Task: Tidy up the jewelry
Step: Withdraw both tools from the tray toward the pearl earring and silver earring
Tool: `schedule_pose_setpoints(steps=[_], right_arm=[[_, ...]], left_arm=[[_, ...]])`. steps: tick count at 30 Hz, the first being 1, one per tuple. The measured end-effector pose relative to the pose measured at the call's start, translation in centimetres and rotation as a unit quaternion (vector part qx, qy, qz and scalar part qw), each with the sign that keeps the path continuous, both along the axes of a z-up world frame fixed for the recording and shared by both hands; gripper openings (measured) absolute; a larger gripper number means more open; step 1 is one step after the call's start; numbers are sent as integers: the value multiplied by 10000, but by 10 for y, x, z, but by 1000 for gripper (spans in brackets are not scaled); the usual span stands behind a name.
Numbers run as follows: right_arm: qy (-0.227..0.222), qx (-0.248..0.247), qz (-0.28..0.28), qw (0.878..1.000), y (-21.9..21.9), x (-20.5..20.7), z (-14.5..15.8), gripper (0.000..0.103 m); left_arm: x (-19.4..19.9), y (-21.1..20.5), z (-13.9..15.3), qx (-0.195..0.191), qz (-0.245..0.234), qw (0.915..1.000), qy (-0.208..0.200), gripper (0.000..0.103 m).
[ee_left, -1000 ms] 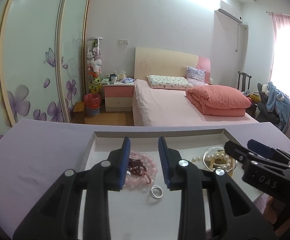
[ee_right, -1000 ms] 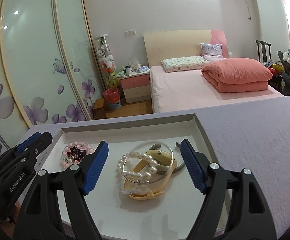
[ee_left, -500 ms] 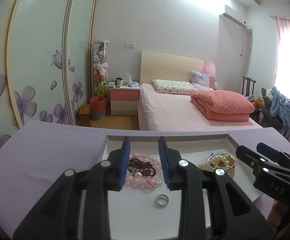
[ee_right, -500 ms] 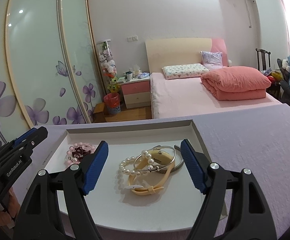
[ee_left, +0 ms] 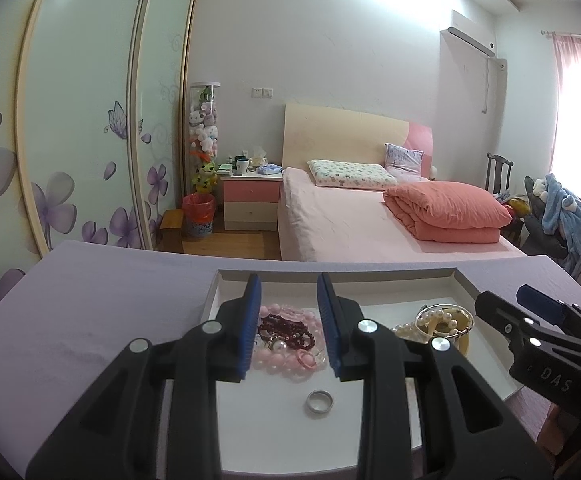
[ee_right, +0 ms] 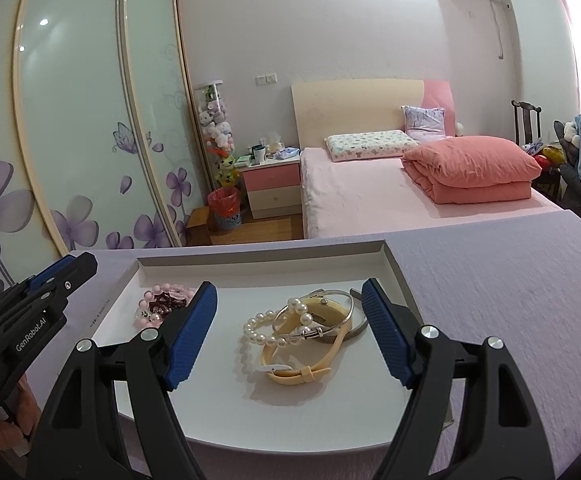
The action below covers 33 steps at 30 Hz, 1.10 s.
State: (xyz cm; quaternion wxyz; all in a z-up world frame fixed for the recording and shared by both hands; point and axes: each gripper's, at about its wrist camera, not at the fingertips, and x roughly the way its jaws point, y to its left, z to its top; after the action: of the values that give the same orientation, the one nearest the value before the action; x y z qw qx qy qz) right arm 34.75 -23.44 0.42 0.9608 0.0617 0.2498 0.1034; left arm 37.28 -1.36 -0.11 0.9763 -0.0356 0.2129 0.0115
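White shallow tray lower centre of frame, on lilac cloth. Left part: heap of pink bead bracelets with dark red bead bracelet on top. Silver ring lying flat, alone, near the front edge. Right part: pearl bracelet, silver bangle, cream strap watch, tangled together.

"DAS" on the right tongs, "GenRobot.AI" on the left tongs; tray-edge print perhaps illegible.
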Motion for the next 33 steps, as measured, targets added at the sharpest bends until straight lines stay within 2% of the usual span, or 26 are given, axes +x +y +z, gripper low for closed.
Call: schedule_pose_setpoints(steps=[10, 17, 20, 27, 33], right_arm=[[-15, -26, 92, 10000, 3, -15, 5, 75], [124, -193, 380, 9990, 12, -51, -1, 75], [232, -291, 503, 9980, 12, -73, -5, 75], [716, -616, 668, 9933, 13, -122, -25, 75], [1325, -620, 753, 9864, 12, -144, -44, 75]], left_arm=[[-9, 4, 3, -52, 23, 10000, 9, 30], [-42, 18, 3, -194, -44, 9998, 54, 30], [-65, 23, 1, -232, -86, 9996, 115, 35], [-119, 40, -6, -286, -79, 9993, 230, 40], [-145, 53, -14, -252, 45, 9991, 342, 43]])
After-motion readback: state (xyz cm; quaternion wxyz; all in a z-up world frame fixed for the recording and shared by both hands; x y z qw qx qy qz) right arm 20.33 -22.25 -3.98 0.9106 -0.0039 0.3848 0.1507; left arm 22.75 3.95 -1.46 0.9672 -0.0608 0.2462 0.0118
